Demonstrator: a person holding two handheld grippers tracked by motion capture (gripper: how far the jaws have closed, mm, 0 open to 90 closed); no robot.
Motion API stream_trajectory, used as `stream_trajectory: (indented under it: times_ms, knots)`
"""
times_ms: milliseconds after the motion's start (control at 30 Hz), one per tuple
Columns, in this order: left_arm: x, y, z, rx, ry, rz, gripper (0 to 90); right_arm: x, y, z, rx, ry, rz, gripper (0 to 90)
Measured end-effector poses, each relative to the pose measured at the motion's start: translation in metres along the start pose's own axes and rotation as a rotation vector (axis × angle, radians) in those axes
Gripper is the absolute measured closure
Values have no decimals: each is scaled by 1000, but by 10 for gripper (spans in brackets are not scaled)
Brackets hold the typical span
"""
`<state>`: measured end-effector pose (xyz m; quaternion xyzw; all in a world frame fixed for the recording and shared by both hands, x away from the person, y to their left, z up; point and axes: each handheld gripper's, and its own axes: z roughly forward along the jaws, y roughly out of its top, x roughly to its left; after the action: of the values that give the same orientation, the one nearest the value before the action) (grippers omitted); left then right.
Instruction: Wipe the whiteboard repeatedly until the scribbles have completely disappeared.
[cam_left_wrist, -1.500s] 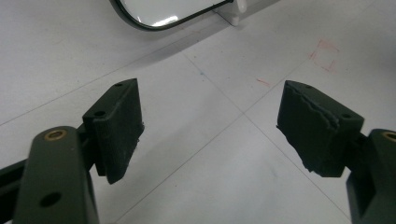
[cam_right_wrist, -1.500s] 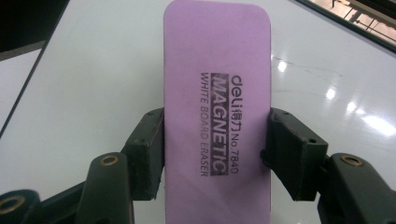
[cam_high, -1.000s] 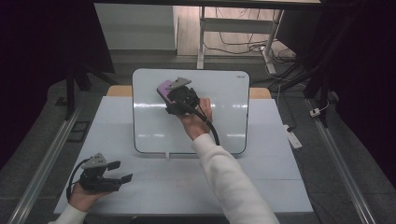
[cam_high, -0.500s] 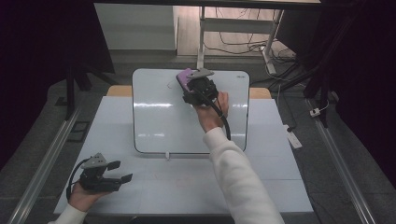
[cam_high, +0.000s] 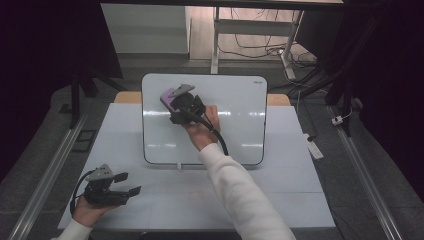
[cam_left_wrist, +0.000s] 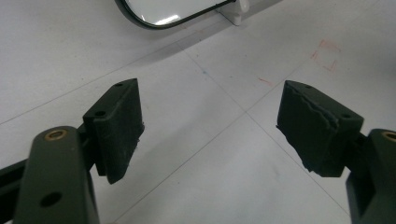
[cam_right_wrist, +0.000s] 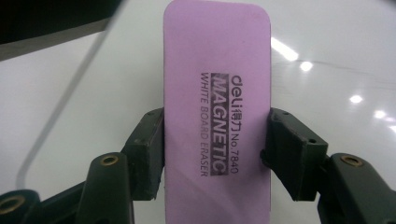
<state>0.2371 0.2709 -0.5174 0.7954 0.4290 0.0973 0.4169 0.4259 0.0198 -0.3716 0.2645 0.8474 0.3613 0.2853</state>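
Observation:
A purple magnetic whiteboard eraser (cam_high: 167, 98) lies flat against the upper left part of a tilted whiteboard (cam_high: 235, 125). My right gripper (cam_high: 175, 102) is shut on it. In the right gripper view the jaws clamp the eraser (cam_right_wrist: 217, 84) at both long sides, with the glossy whiteboard (cam_right_wrist: 327, 70) behind it. My left gripper (cam_high: 127, 184) rests low at the table's front left, open. In the left gripper view its fingers (cam_left_wrist: 119, 126) stand wide apart over the bare white tabletop (cam_left_wrist: 210, 154), and the whiteboard's lower corner (cam_left_wrist: 159, 9) shows at the top.
The whiteboard stands on a small white foot (cam_high: 177, 166) at mid-table. Faint red marks (cam_left_wrist: 327, 53) are drawn on the tabletop. Metal rails (cam_high: 55, 160) run along both sides of the table. A white strip (cam_high: 314, 147) lies off the right edge.
The right gripper carried the eraser up and right across the board, then back left to the upper left area. The left gripper has stayed still.

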Motion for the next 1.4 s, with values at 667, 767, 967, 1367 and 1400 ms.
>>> stream_trajectory:
  times_ms: [667, 767, 967, 1367, 1400]
  knots:
    - [-2, 1, -1, -2, 2, 3, 231, -10, 1, -4, -2, -9, 30, 405]
    - [-1, 0, -1, -5, 3, 2, 231, -21, -3, -9, -10, -20, 65, 405]
    - [-1, 0, -1, -2, 3, 3, 230, -62, -25, -32, -38, -103, 138, 405]
    - [-3, 2, 1, 2, 5, 1, 231, -122, -77, -73, -38, -213, 272, 405]
    - [-3, 2, 1, 3, 5, 2, 231, -121, -77, -74, -37, -213, 269, 405]
